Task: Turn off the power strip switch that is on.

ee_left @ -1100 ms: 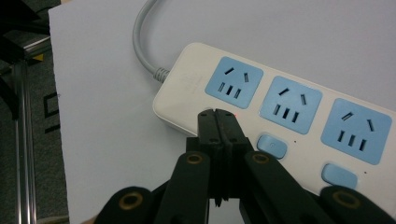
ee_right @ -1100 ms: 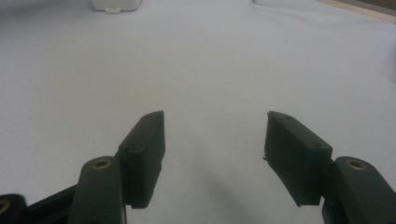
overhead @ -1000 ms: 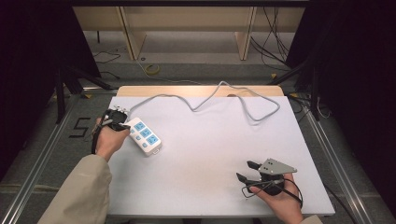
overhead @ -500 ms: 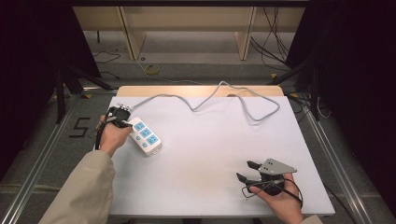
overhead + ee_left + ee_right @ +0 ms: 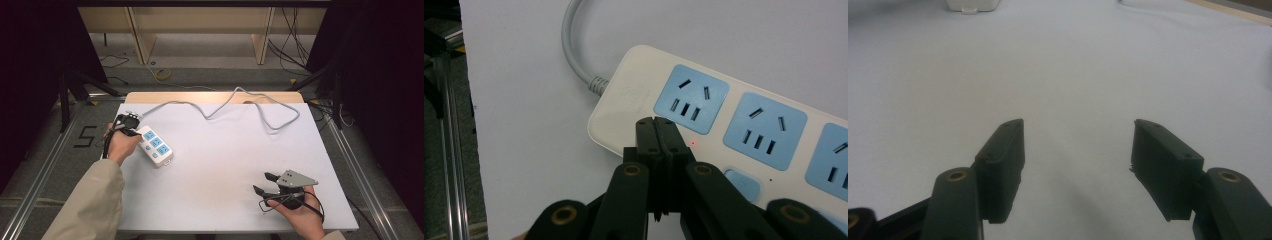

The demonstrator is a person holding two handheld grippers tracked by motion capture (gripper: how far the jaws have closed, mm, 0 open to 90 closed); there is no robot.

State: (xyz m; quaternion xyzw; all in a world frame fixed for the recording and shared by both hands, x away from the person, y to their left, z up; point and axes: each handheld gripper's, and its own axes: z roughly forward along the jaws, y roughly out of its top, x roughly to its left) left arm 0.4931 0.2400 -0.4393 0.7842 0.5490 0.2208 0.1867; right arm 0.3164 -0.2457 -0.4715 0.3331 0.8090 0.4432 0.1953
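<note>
We list a white rigid plastic power strip with blue sockets (image 5: 724,120): light, slick; left gripper (image 5: 657,131) pressed together at its cable end, right gripper (image 5: 1078,150) spread wide; we'd pinch its long sides.

A white power strip (image 5: 154,145) with blue sockets lies flat and diagonal near the left edge of the white bench (image 5: 225,170). Its grey cord (image 5: 235,102) snakes along the far edge, looping at right.

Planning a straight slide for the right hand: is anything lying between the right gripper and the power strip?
No. In the high view, bare white table separates the right gripper from the power strip.
</note>
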